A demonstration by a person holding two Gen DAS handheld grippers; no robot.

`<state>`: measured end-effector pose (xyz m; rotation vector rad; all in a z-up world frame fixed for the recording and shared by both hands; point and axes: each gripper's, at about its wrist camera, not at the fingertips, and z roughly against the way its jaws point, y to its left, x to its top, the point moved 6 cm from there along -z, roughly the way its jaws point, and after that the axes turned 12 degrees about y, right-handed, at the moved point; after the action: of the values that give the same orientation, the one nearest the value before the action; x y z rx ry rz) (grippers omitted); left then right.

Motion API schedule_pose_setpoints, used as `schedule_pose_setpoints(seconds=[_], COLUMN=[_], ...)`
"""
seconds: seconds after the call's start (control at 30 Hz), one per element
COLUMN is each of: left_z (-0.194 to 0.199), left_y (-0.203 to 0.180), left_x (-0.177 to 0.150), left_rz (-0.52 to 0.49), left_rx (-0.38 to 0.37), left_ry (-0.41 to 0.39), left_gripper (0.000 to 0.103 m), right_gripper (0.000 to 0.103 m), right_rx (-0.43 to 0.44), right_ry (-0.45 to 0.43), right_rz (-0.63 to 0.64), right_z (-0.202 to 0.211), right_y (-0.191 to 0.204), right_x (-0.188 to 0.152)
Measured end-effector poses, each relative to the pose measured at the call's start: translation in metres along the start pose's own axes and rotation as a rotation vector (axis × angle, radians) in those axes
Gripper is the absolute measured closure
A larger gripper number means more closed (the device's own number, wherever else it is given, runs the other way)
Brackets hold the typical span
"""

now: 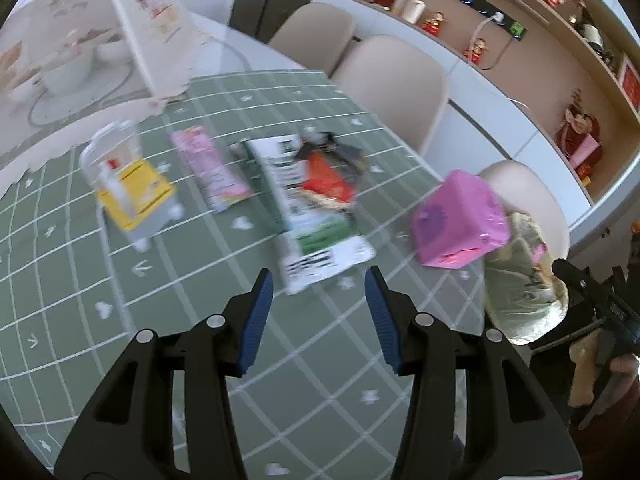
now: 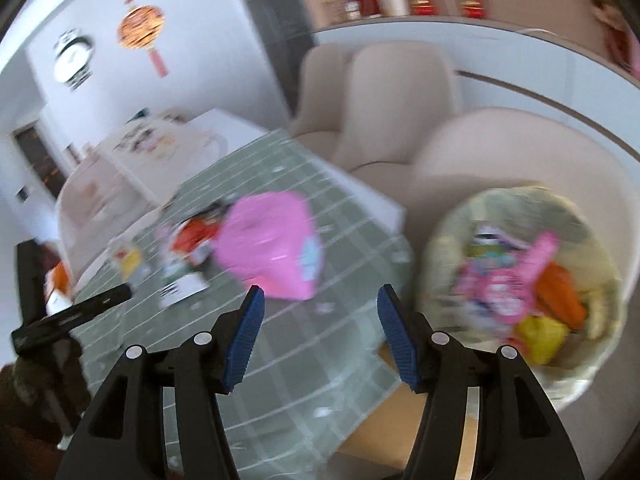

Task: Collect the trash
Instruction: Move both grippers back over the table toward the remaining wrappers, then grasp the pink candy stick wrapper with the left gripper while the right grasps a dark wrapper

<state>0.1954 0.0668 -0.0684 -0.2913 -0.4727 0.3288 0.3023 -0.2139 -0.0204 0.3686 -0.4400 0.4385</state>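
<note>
Trash lies on a green checked tablecloth (image 1: 120,280): a clear and yellow package (image 1: 128,184), a pink wrapper (image 1: 210,168), a long white and green package (image 1: 308,216), a red and black wrapper (image 1: 328,176) and a pink box (image 1: 460,220). A bin lined with a pale bag (image 2: 520,280) stands off the table's right edge and holds several wrappers. My left gripper (image 1: 319,280) is open and empty, just short of the white and green package. My right gripper (image 2: 319,296) is open and empty, between the pink box (image 2: 268,248) and the bin. The right wrist view is blurred.
A mesh food cover (image 1: 80,40) over bowls stands at the table's far left. Beige chairs (image 1: 392,88) line the far side. A shelf with figurines (image 1: 576,136) runs along the wall. The right gripper's body (image 1: 600,312) shows at the left view's right edge.
</note>
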Motion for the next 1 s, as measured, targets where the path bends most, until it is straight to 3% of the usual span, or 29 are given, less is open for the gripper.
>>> schedule_pose_setpoints(seconds=[0.2,0.43,0.57,0.7,0.83,1.0], left_z=[-0.005,-0.008,-0.029,-0.052,-0.061,-0.074], left_y=[0.025,0.048,0.053,0.057,0.077,0.086], left_x=[0.0,0.036,0.06,0.069,0.076,0.084], left_rz=[0.024,0.106,0.13,0.124,0.184,0.203], left_rx=[-0.029,-0.01,0.018,0.063,0.095,0.142], left_ry=[-0.002,-0.064,-0.07,-0.053,-0.053,-0.02], left_gripper=[0.053,0.053,0.053,0.053,0.054,0.055], right_gripper=[0.047,0.047,0.047,0.047,0.047,0.047], right_rx=[0.014,-0.095,-0.153,-0.11,-0.117,-0.071], right_ry=[0.046,0.068,0.075,0.086,0.052,0.125], right_rz=[0.073,0.098,0.067,0.098,0.149,0.175], right_z=[-0.026,-0.046,-0.053,-0.061,-0.063,-0.081], right_y=[0.045,0.06,0.056,0.06,0.068,0.075], right_x=[-0.009,-0.01,-0.008,-0.009,-0.011,-0.015])
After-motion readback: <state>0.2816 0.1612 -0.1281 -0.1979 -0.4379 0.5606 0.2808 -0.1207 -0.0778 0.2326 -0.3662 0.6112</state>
